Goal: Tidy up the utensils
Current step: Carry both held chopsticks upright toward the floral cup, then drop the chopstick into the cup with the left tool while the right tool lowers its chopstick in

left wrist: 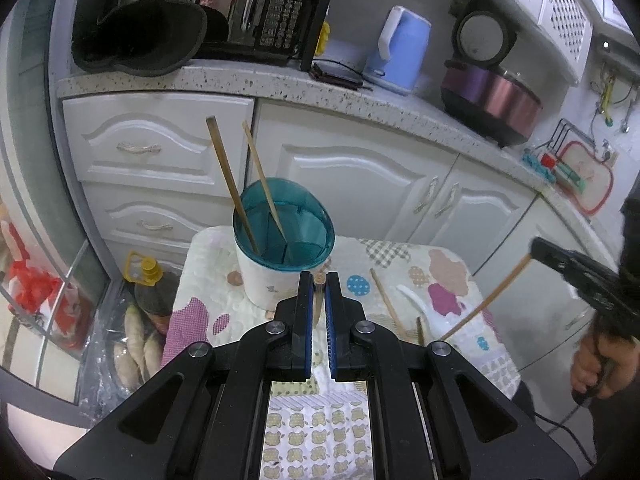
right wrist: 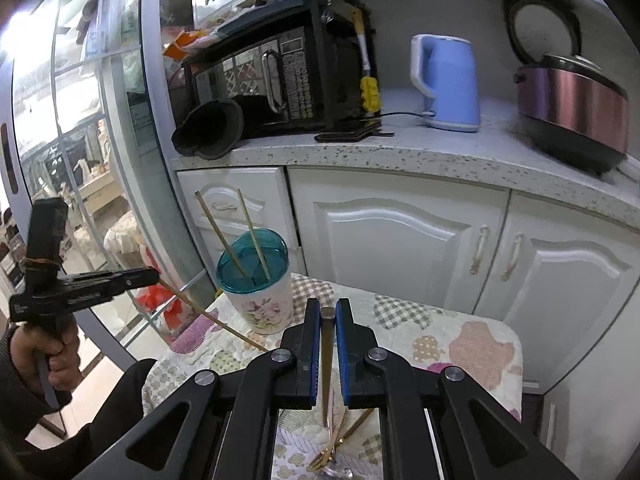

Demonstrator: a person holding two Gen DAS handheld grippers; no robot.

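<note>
A floral utensil holder [left wrist: 276, 276] with a teal rim stands at the far left of the small cloth-covered table [left wrist: 452, 280]. Two chopsticks [left wrist: 230, 182] lean inside it. My left gripper [left wrist: 319, 277] is shut on a wooden chopstick [left wrist: 318, 312], just in front of the holder. My right gripper [right wrist: 328, 302] is shut on a darker chopstick [right wrist: 326, 364] that hangs down toward the table, right of the holder [right wrist: 262, 300]. Each gripper shows in the other's view: the right gripper [left wrist: 538, 250] at the right edge, the left gripper [right wrist: 150, 276] at the left edge. A loose chopstick [left wrist: 386, 302] and a white spoon [left wrist: 416, 300] lie on the cloth.
A gold fork [right wrist: 326, 454] and a metal spoon [right wrist: 338, 472] lie under my right gripper. White cabinets [right wrist: 400, 240] stand behind the table, with a microwave [right wrist: 280, 80], blue kettle [right wrist: 448, 80] and rice cooker [right wrist: 572, 108] on the counter. An oil bottle [left wrist: 154, 288] stands on the floor at the left.
</note>
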